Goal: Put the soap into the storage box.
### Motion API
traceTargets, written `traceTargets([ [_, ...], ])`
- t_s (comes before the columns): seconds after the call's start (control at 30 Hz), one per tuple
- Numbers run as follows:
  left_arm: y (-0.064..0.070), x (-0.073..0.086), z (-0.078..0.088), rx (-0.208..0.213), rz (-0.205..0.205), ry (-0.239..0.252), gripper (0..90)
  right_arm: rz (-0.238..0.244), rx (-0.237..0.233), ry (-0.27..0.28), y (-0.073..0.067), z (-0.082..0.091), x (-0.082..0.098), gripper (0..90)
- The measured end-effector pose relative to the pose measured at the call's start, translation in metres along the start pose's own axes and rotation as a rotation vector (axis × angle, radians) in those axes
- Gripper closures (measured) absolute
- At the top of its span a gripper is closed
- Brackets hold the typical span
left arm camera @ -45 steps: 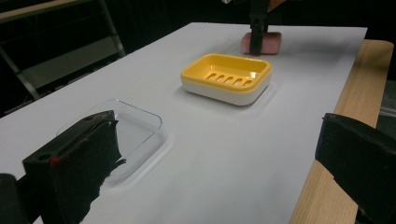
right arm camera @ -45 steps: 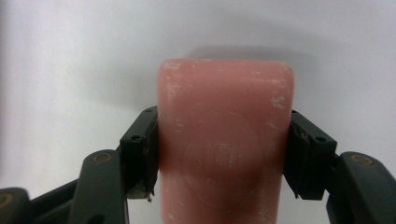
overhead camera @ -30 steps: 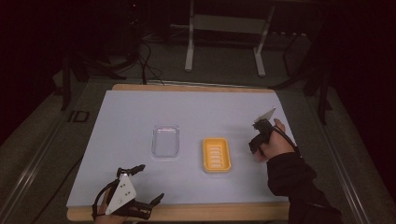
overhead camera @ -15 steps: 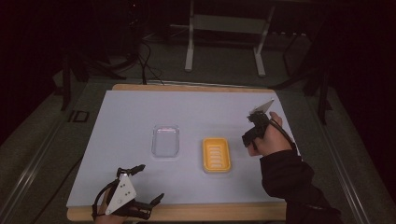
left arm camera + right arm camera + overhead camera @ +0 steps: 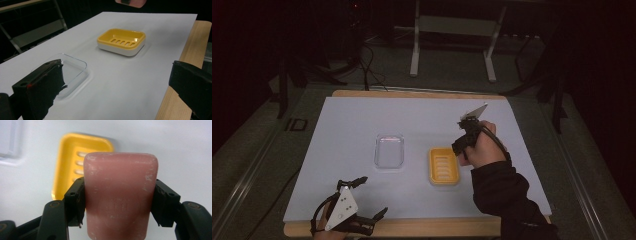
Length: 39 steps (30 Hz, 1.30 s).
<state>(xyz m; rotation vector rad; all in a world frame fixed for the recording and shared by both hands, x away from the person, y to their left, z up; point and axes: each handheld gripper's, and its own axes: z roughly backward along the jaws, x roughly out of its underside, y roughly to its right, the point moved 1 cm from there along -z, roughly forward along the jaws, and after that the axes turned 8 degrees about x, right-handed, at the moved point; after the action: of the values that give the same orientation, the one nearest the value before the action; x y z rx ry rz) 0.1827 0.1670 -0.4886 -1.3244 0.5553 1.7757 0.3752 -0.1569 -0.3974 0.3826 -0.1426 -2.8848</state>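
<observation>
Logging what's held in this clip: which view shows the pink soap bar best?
The right gripper view: the soap sits large and close, clamped between the right tool's jaws above the yellow dish. The left gripper view catches a pink sliver at its top edge. In the high view I cannot make it out.

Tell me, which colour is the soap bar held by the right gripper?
Pink; the soap bar shows best in the right gripper view.

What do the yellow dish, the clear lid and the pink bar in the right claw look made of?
Yellow dish: glossy moulded plastic, slotted, on a white base. Clear lid: thin transparent plastic, probably. Pink bar: soap, seemingly; matte, waxy, with white scuffs.
</observation>
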Motion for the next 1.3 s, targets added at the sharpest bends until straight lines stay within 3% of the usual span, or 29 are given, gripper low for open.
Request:
traceTargets([
  [0.27,0.000,0.000,0.000,0.001,-0.002,0.002,0.4,-0.030,-0.103,-0.004,-0.026,-0.008,0.000,37.6],
  [0.47,0.000,0.000,0.001,0.002,-0.004,0.001,0.4,-0.077,-0.143,0.003,-0.038,-0.020,0.002,37.6],
  [0.67,0.001,0.000,0.001,0.003,-0.005,0.001,0.4,-0.103,-0.128,0.001,-0.042,-0.038,0.003,37.6],
  [0.97,0.001,0.000,0.000,0.005,-0.011,-0.006,0.4,-0.108,-0.114,-0.064,-0.049,-0.073,0.005,37.5],
  [1.3,0.002,0.000,0.001,0.009,-0.012,-0.007,0.4,-0.112,-0.105,-0.085,-0.054,-0.087,0.001,37.3],
])
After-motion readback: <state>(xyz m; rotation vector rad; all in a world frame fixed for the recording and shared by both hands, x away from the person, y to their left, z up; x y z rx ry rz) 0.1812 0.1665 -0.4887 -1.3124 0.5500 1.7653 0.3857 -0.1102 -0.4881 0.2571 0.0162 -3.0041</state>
